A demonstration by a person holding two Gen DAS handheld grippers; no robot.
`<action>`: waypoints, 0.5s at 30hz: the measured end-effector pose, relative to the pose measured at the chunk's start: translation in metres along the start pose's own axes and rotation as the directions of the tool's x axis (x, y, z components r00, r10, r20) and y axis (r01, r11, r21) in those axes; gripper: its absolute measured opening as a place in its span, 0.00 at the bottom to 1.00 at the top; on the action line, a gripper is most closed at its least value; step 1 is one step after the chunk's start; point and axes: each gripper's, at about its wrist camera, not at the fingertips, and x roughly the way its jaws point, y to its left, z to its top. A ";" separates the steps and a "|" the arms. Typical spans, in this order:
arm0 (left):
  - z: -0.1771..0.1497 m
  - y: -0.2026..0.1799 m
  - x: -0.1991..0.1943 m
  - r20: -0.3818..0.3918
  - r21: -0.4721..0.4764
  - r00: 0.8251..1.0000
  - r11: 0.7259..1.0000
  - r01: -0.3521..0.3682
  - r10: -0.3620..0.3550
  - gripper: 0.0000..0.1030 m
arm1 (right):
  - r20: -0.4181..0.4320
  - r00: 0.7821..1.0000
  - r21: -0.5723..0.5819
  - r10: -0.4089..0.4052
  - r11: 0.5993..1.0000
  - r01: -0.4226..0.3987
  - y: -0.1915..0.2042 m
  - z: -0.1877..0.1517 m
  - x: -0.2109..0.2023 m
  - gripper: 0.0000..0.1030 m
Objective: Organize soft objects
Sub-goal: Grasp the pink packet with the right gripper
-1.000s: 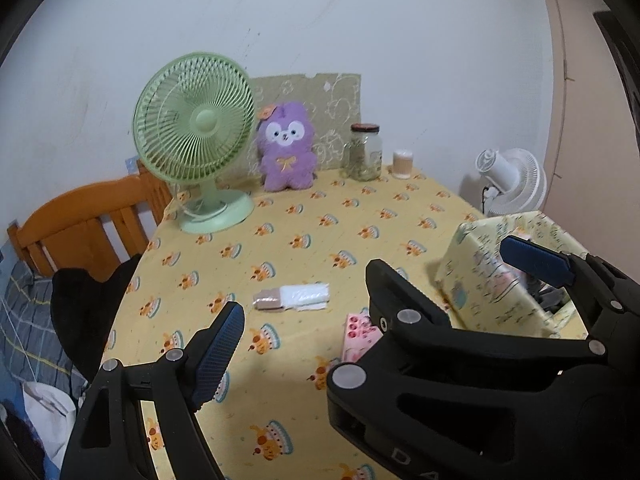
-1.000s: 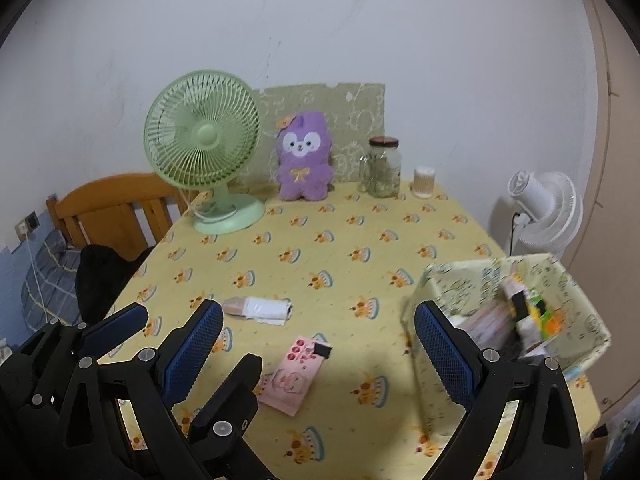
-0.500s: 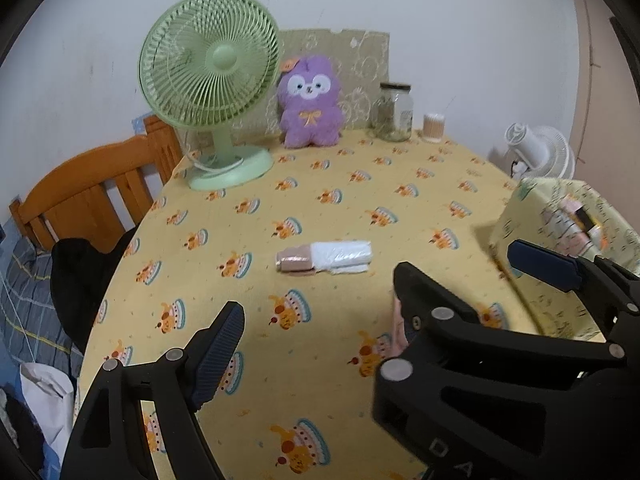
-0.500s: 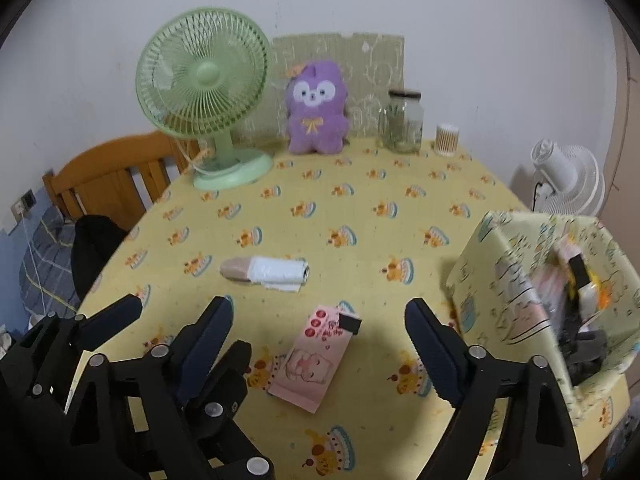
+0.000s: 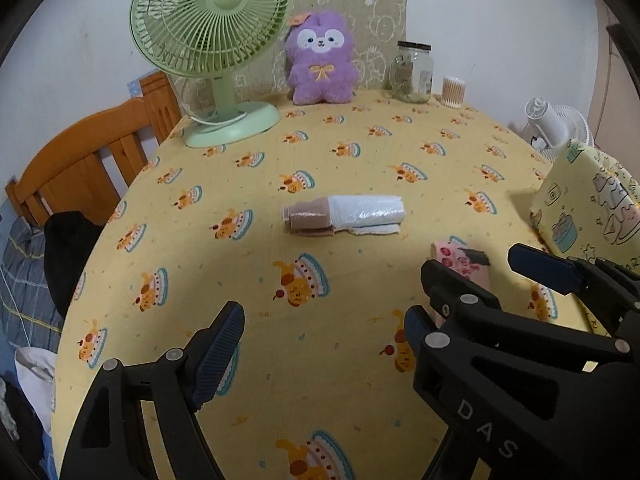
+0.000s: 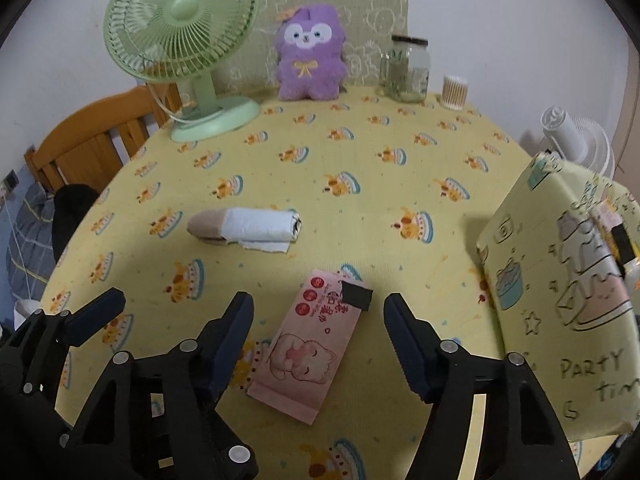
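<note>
A pink flat packet (image 6: 312, 344) with a black clip lies on the yellow tablecloth, just ahead of my right gripper (image 6: 320, 336), which is open and empty above it. The packet (image 5: 460, 264) is partly hidden behind the right gripper in the left wrist view. A rolled white and beige bundle (image 5: 346, 214) lies mid-table; it also shows in the right wrist view (image 6: 248, 226). My left gripper (image 5: 324, 340) is open and empty near the table's front. A purple plush toy (image 6: 310, 54) sits at the back. A patterned fabric bin (image 6: 568, 292) stands at the right edge.
A green desk fan (image 5: 212, 36) stands at the back left. A glass jar (image 5: 412, 72) and a small cotton swab cup (image 5: 453, 92) stand at the back right. A wooden chair (image 5: 80, 160) is left of the table. A white fan (image 6: 576, 140) stands beyond the right edge.
Both grippers have moved forward and tilted down over the table. The right gripper now sits over the pink packet. Both stay open.
</note>
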 end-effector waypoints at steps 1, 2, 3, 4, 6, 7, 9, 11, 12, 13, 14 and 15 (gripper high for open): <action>-0.001 0.000 0.002 -0.006 0.000 1.000 1.000 -0.001 0.001 0.81 | -0.008 1.000 -0.001 -0.002 1.000 0.002 0.000 0.000 0.003 0.66; -0.001 0.000 0.004 -0.014 0.001 1.000 1.000 0.000 0.000 0.81 | -0.017 1.000 -0.002 -0.003 1.000 0.003 0.001 -0.001 0.005 0.63; -0.002 0.000 0.006 -0.026 0.001 1.000 1.000 0.002 -0.002 0.81 | -0.030 1.000 -0.004 -0.004 1.000 0.003 0.002 -0.001 0.008 0.60; -0.002 0.000 0.008 -0.033 0.002 0.999 1.000 0.005 -0.005 0.81 | -0.039 0.999 -0.004 -0.003 1.000 0.003 0.002 -0.001 0.010 0.59; -0.004 0.000 0.011 -0.049 0.004 0.999 1.000 0.012 -0.012 0.81 | -0.061 0.998 -0.002 -0.003 1.000 0.003 0.001 -0.002 0.016 0.54; -0.004 0.000 0.012 -0.053 0.004 0.998 1.000 0.015 -0.015 0.81 | -0.071 0.997 -0.003 -0.005 1.000 0.004 0.001 -0.003 0.018 0.53; -0.004 0.000 0.012 -0.054 0.004 0.998 1.000 0.018 -0.018 0.81 | -0.077 0.997 -0.013 -0.001 1.000 0.000 0.002 -0.003 0.019 0.49; -0.004 0.000 0.012 -0.056 0.004 0.998 1.000 0.019 -0.019 0.81 | -0.077 0.997 -0.019 0.003 1.000 -0.005 0.003 -0.003 0.020 0.47; -0.004 0.000 0.012 -0.056 0.004 0.998 1.000 0.019 -0.018 0.81 | -0.077 0.997 -0.019 0.008 1.000 -0.009 0.003 -0.003 0.020 0.46; -0.004 0.000 0.012 -0.056 0.005 0.998 1.000 0.019 -0.018 0.81 | -0.077 0.997 -0.021 0.012 1.000 -0.013 0.003 -0.003 0.019 0.45; -0.004 0.000 0.012 -0.055 0.008 0.998 1.000 0.017 -0.016 0.81 | -0.077 0.997 -0.025 0.016 1.000 -0.018 0.003 -0.003 0.019 0.43; -0.004 -0.001 0.012 -0.053 0.011 0.999 1.000 0.012 -0.011 0.81 | -0.078 0.997 -0.027 0.019 0.999 -0.021 0.004 -0.003 0.019 0.41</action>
